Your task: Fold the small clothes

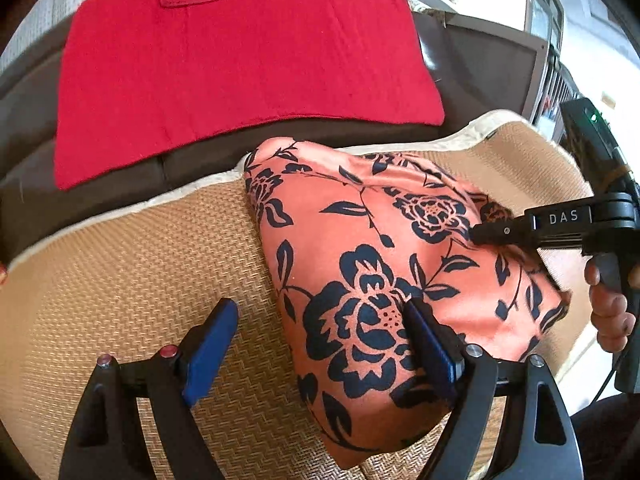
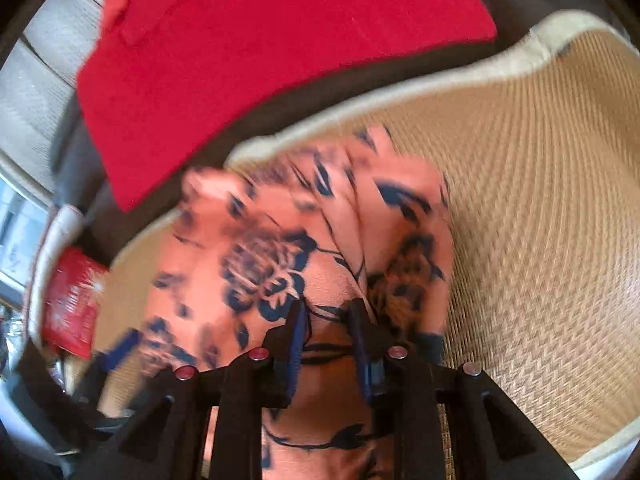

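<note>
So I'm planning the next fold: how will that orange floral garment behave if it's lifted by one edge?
Probably floppy: the orange floral garment already bunches into soft folds where the right gripper meets it. Its smooth sheen suggests it may slide on the woven mat. It looks thin, so likely light.

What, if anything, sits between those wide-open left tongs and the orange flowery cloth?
Nothing visible. The left tongs stand open right at the orange cloth with dark blue flowers; one blue pad already overlaps its edge, with only bare woven straw mat under the other. The right tongs pinch the cloth's far side.
</note>
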`<move>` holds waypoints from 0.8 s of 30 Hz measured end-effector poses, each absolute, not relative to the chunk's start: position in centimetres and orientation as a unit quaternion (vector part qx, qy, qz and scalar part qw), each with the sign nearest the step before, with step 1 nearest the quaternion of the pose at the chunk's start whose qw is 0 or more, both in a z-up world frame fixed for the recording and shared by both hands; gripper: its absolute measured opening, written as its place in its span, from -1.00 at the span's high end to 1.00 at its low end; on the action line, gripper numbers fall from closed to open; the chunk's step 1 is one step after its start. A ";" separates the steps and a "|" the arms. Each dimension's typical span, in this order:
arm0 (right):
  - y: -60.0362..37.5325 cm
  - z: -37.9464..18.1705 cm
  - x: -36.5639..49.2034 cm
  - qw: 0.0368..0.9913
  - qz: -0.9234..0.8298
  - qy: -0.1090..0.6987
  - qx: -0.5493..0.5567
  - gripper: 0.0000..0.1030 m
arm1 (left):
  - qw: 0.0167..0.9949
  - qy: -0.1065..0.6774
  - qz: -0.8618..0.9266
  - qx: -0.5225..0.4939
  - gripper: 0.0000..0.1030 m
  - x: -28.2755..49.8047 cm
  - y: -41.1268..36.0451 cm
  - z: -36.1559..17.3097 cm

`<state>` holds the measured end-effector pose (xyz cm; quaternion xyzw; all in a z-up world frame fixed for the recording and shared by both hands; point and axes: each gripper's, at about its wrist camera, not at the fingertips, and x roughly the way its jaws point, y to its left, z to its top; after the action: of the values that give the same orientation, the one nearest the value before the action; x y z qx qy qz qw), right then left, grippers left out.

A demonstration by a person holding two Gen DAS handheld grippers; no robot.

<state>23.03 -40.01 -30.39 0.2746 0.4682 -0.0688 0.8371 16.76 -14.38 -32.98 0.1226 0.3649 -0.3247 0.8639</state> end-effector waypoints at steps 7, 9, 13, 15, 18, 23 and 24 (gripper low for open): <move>-40.0 -28.2 22.4 0.847 -0.068 0.451 0.274 0.46 | 0.870 0.349 -0.317 0.143 -0.68 16.4 -14.6 -33.6; -39.5 -27.1 22.1 0.859 -0.063 0.432 0.268 0.46 | 0.870 0.346 -0.317 0.148 -0.69 16.3 -14.5 -33.5; -39.1 -26.4 22.1 0.867 -0.078 0.419 0.259 0.46 | 0.870 0.344 -0.317 0.155 -0.69 16.2 -14.7 -33.4; -39.5 -28.6 22.9 0.841 -0.088 0.462 0.267 0.45 | 0.869 0.344 -0.319 0.155 -0.71 16.3 -14.8 -33.4; -40.1 -29.5 23.1 0.832 -0.084 0.469 0.283 0.44 | 0.870 0.344 -0.316 0.157 -0.72 16.3 -14.9 -33.4; -41.0 -29.2 22.3 0.830 -0.074 0.464 0.301 0.43 | 0.870 0.347 -0.314 0.152 -0.74 16.5 -14.9 -33.5; -41.3 -29.3 22.3 0.830 -0.072 0.463 0.304 0.43 | 0.870 0.348 -0.314 0.151 -0.74 16.6 -14.9 -33.6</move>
<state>22.26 -41.28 -29.26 0.3039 0.4630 -0.0720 0.8295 16.60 -14.93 -33.55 0.1513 0.3481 -0.3145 0.8701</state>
